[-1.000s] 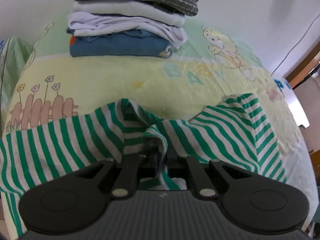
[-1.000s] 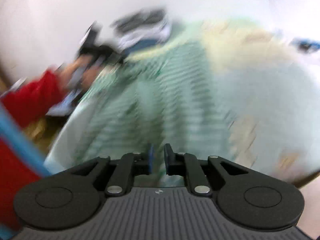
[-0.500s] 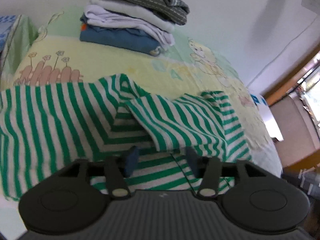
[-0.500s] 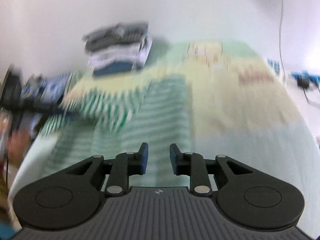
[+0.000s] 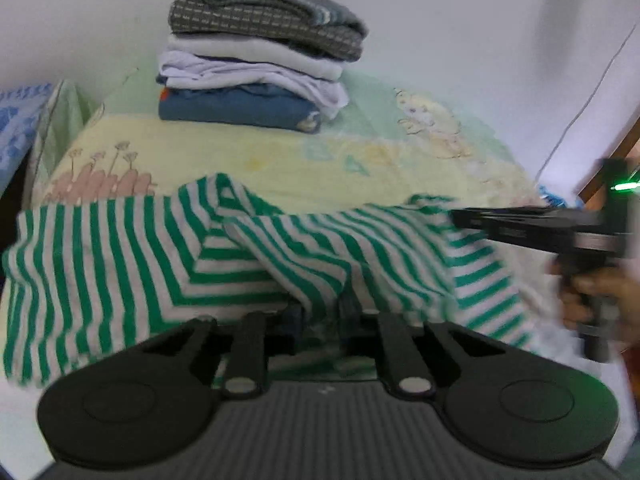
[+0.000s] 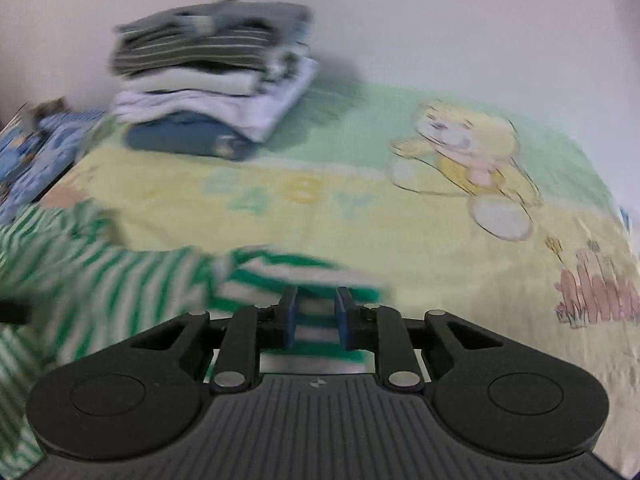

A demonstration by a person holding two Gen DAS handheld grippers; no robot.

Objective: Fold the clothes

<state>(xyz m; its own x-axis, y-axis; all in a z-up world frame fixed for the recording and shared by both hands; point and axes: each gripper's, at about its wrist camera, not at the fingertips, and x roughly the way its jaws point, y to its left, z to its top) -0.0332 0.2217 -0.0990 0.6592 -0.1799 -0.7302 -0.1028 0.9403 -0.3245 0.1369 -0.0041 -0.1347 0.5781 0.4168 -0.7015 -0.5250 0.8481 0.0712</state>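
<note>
A green and white striped shirt (image 5: pixel 168 248) lies crumpled on the bed (image 5: pixel 280 160), in front of the stack (image 5: pixel 256 68) of folded clothes at the wall.

The left hand-held gripper (image 5: pixel 320 314) is closing with a fold of the shirt between its jaws. The fold covers the fingertips, so I cannot tell if the pads already press it.

The right hand-held gripper (image 6: pixel 316 316) is also closing, with a narrow gap and a striped edge of the shirt between its blue pads (image 6: pixel 289 318). The cloth there is blurred, and contact is not clear.

In the left view, the right hand (image 5: pixel 600 300) and its tool are smeared at the shirt's right end. In the right view, the stack is blurred and the shirt is cut off at the left edge.
</note>
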